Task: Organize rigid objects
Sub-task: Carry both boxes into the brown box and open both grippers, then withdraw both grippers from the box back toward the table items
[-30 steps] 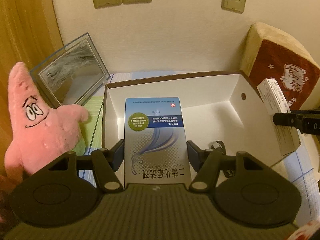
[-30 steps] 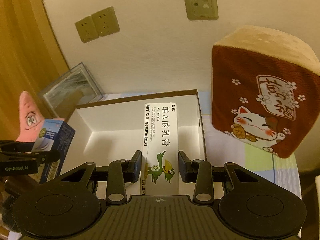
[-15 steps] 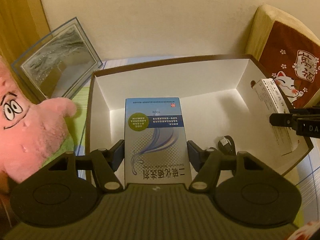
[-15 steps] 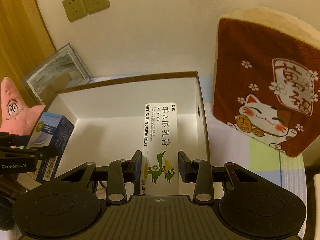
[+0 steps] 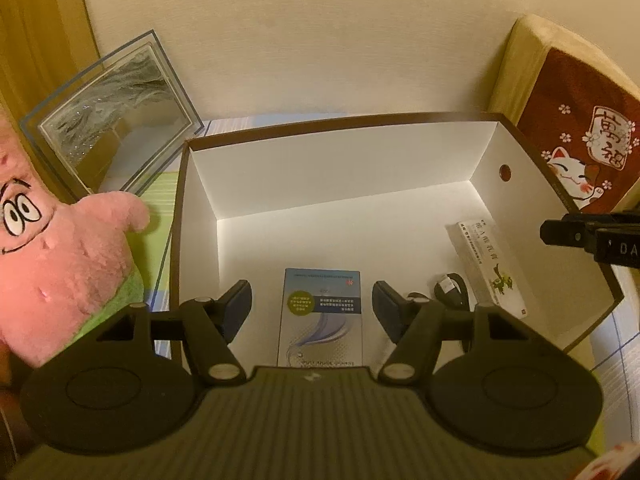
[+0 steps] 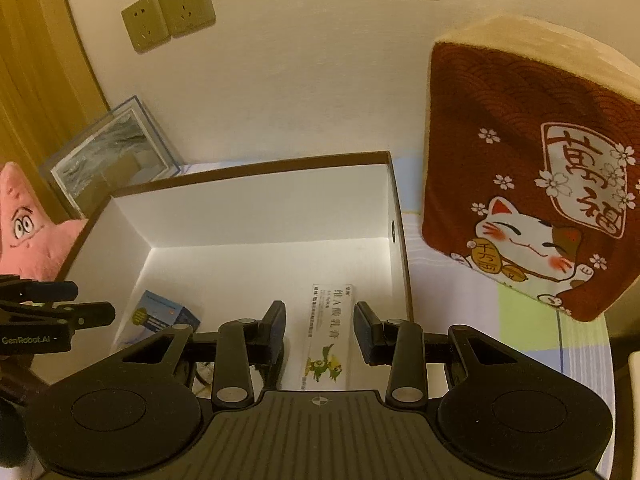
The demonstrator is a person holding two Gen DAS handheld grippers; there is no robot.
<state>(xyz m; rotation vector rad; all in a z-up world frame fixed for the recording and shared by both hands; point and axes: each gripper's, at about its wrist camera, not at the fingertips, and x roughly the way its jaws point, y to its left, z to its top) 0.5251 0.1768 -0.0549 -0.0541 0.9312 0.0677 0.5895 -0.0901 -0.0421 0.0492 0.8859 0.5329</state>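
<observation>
A white cardboard box (image 5: pixel 340 168) with a brown rim stands open in front of me; it also shows in the right wrist view (image 6: pixel 256 212). A blue carton (image 5: pixel 320 316) lies flat on its floor, below my open left gripper (image 5: pixel 312 310). A long white carton with a green bird (image 6: pixel 326 336) lies on the floor by the right wall, below my open right gripper (image 6: pixel 320 330); the left wrist view shows this white carton (image 5: pixel 490 268) too. The blue carton (image 6: pixel 160 316) appears at the left of the right wrist view. Both grippers are empty.
A pink star plush (image 5: pixel 60 248) sits left of the box. A glass picture frame (image 5: pixel 108 116) leans on the wall behind it. A red lucky-cat cushion (image 6: pixel 532 184) stands right of the box. A black cable item (image 5: pixel 450 292) lies inside the box. Wall sockets (image 6: pixel 168 16) are above.
Both grippers opened and released their cartons. The blue carton and the white carton now lie on the box floor. Both grippers moved forward over the box.
</observation>
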